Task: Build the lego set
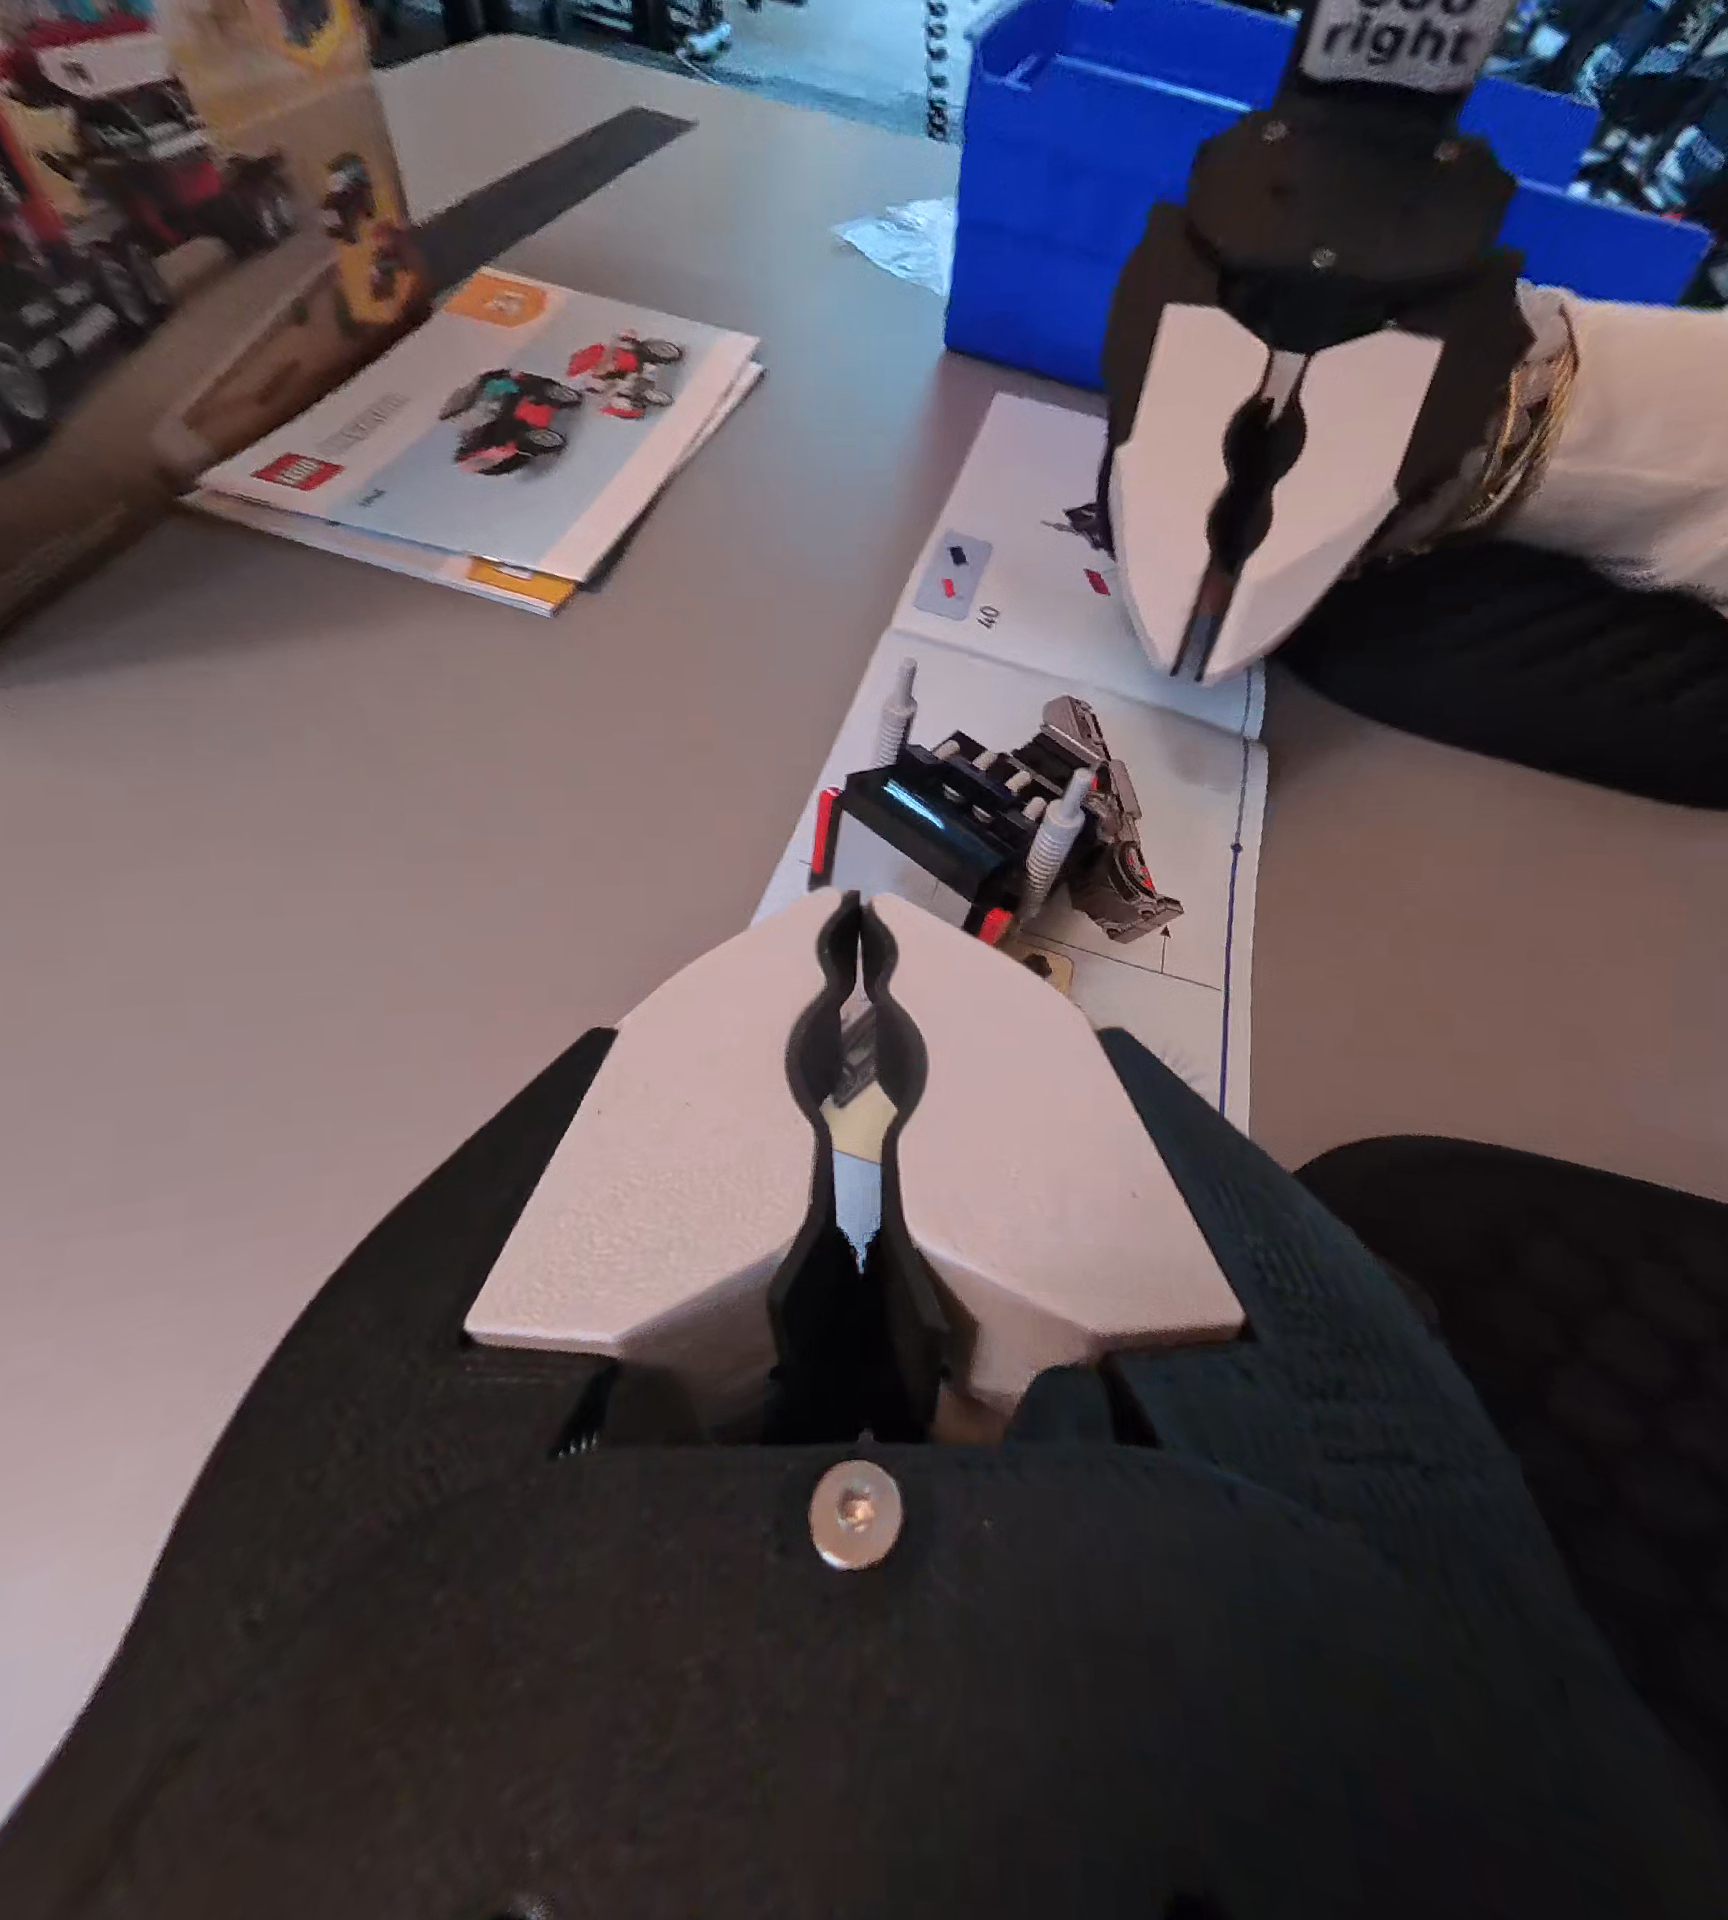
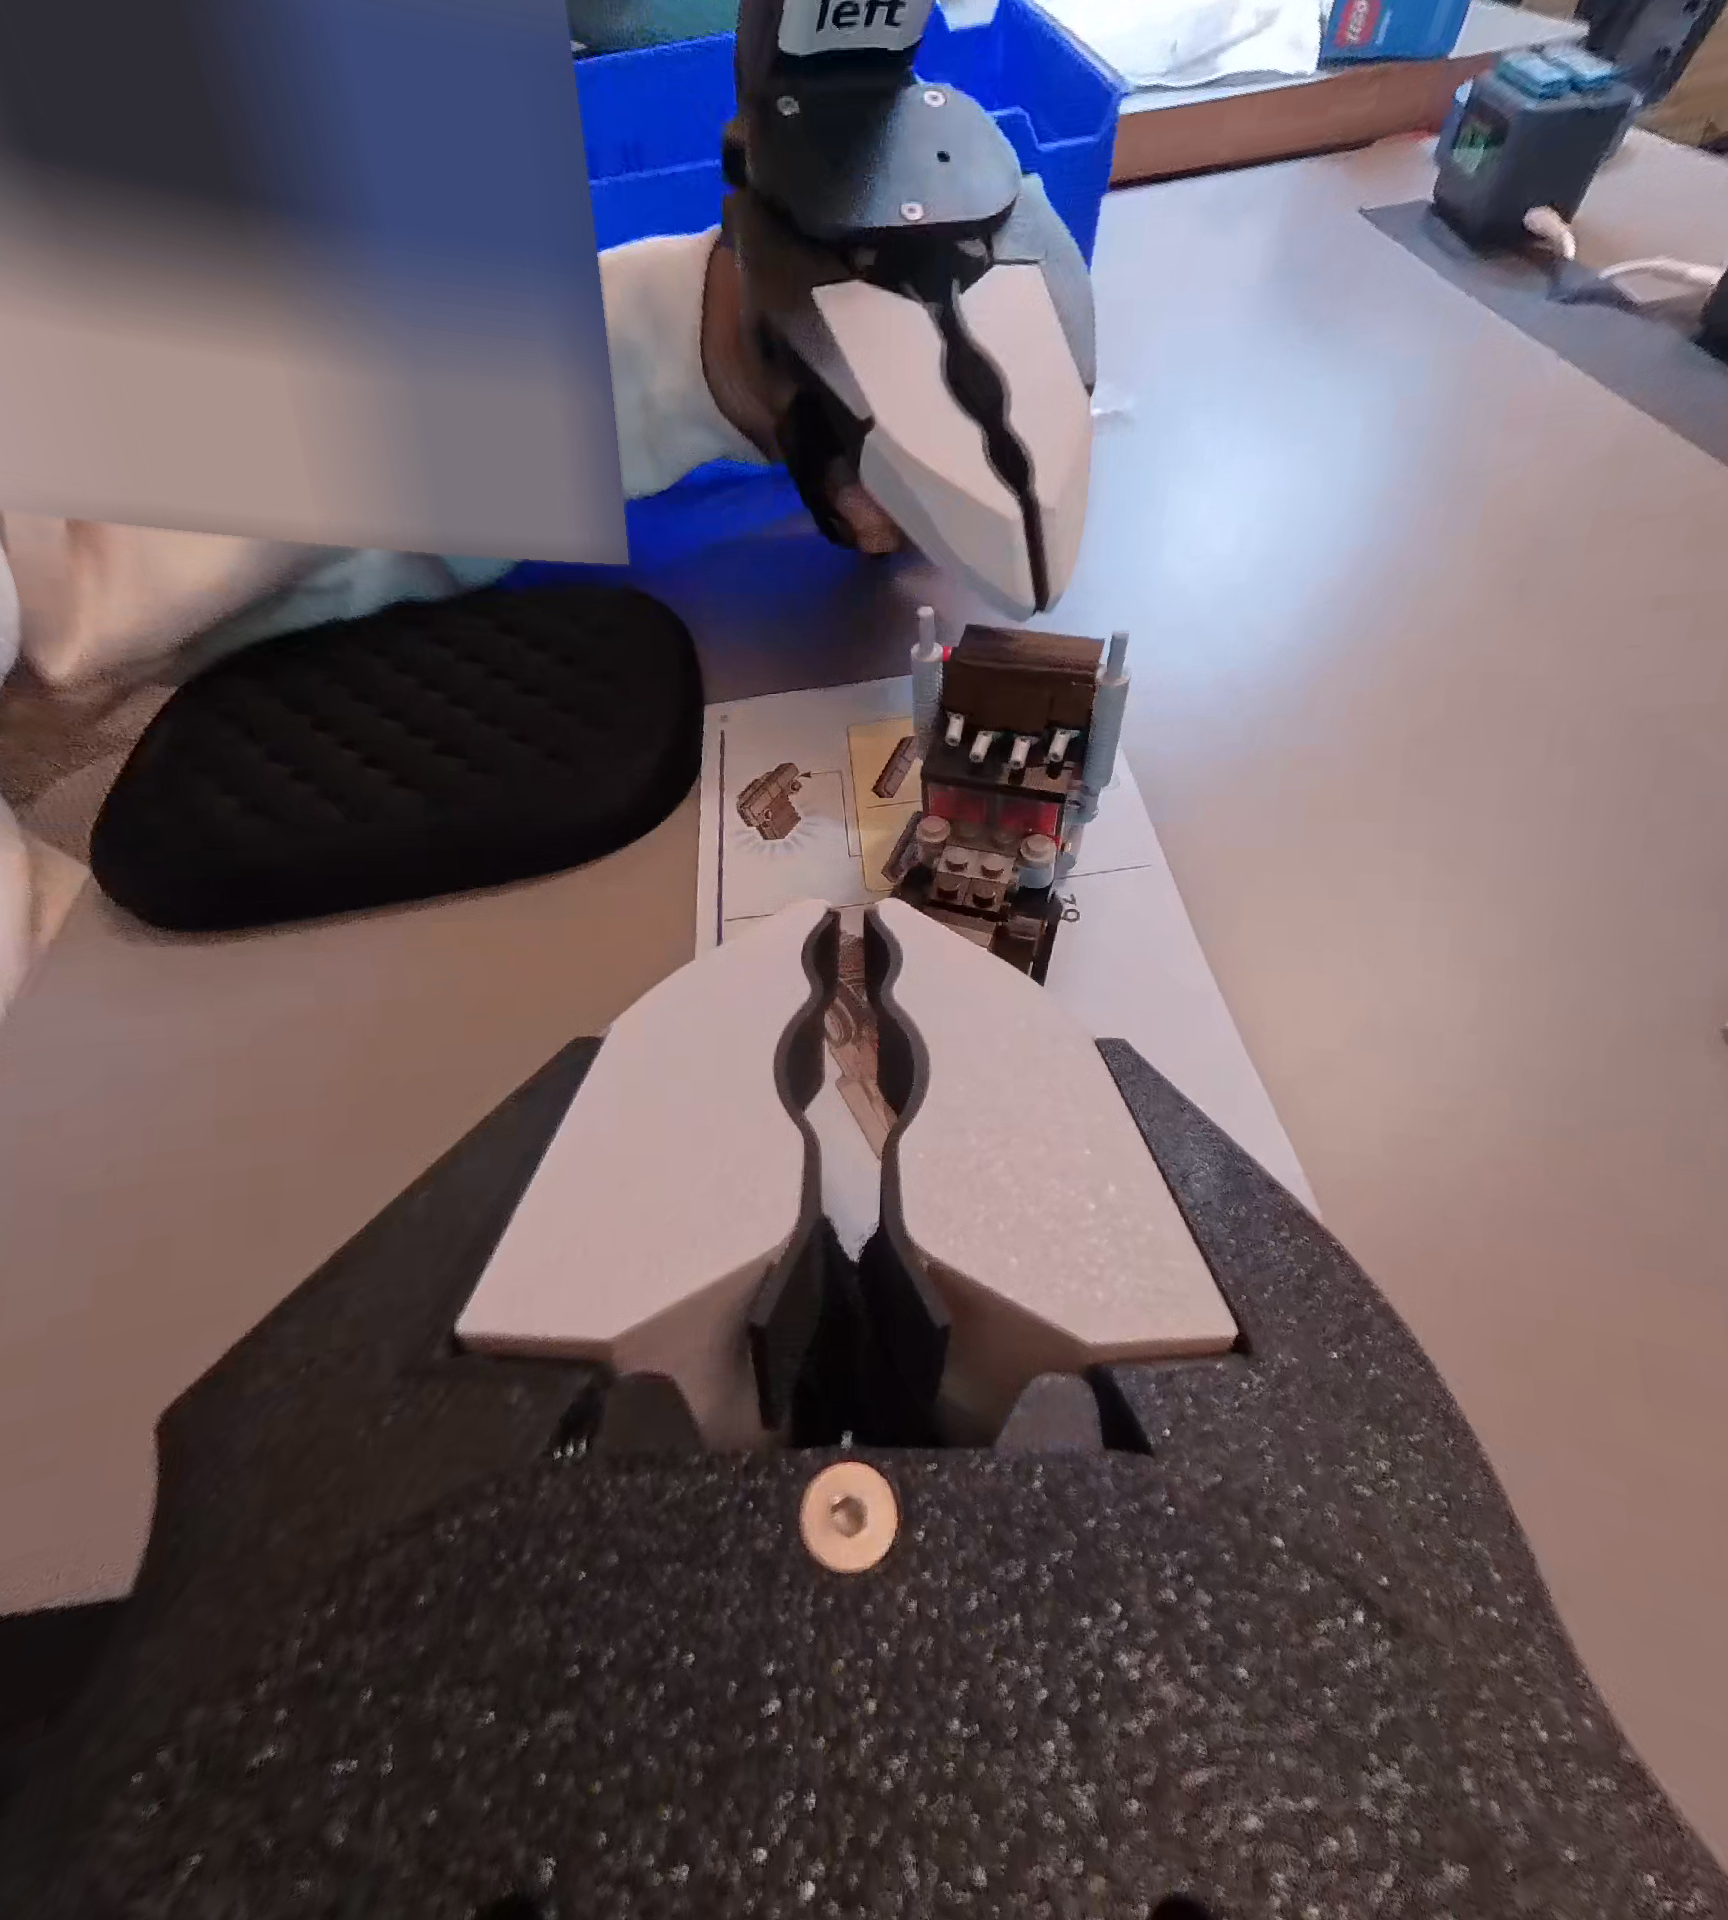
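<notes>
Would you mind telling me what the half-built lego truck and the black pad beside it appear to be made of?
The lego truck looks like hard moulded plastic: its black roof panel shines with a highlight, its edges are crisp. The black pad looks like soft foam or fabric, matte with a quilted dimple pattern; which one, the pictures leave open.

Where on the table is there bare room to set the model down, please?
The widest bare patch is the grey tabletop between the closed booklets and the open instruction booklet. It is crowded around the lego model on that page, with the left gripper, right gripper, black pads and blue bin close by.
</notes>
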Demonstrator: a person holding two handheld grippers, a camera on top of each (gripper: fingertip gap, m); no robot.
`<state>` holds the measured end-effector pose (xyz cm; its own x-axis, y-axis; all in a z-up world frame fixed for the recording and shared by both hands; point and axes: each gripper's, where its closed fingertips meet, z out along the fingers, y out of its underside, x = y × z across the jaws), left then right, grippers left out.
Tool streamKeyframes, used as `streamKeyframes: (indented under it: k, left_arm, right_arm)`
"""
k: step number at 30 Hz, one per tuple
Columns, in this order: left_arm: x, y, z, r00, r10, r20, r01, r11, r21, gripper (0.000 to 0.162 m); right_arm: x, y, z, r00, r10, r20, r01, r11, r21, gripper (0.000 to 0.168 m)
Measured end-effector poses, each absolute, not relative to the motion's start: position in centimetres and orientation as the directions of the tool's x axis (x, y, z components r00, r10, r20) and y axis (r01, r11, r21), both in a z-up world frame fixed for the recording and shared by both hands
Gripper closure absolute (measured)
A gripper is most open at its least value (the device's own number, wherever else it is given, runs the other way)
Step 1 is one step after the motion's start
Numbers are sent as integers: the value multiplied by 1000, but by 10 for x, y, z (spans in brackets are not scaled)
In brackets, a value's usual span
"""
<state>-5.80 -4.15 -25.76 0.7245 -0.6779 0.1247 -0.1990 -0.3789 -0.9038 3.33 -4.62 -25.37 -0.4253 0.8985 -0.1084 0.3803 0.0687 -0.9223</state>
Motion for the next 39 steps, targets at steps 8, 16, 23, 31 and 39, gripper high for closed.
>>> streamKeyframes:
  k: [8,16,23,31,39]
  left_arm:
    - [-56,-37,-265,729,-671,134,-200,-397,-896,162]
    - [-45,-38,-285,675,-721,156,-311,-469,-827,162]
    - [-42,-36,-277,635,-753,175,-284,-438,-853,162]
    - [-40,-37,-286,630,-753,191,-322,-477,-818,162]
    - [-40,-36,-286,633,-749,197,-318,-483,-816,162]
  right_arm:
    - [23,-43,-263,-311,946,-94,443,57,-895,164]
    - [22,-32,-262,-152,986,-75,450,2,-893,166]
    - [26,-27,-277,-70,992,-105,550,-49,-834,168]
    - [28,-27,-289,-87,994,-65,596,-1,-803,168]
    - [27,-30,-289,-112,993,-29,589,43,-807,168]
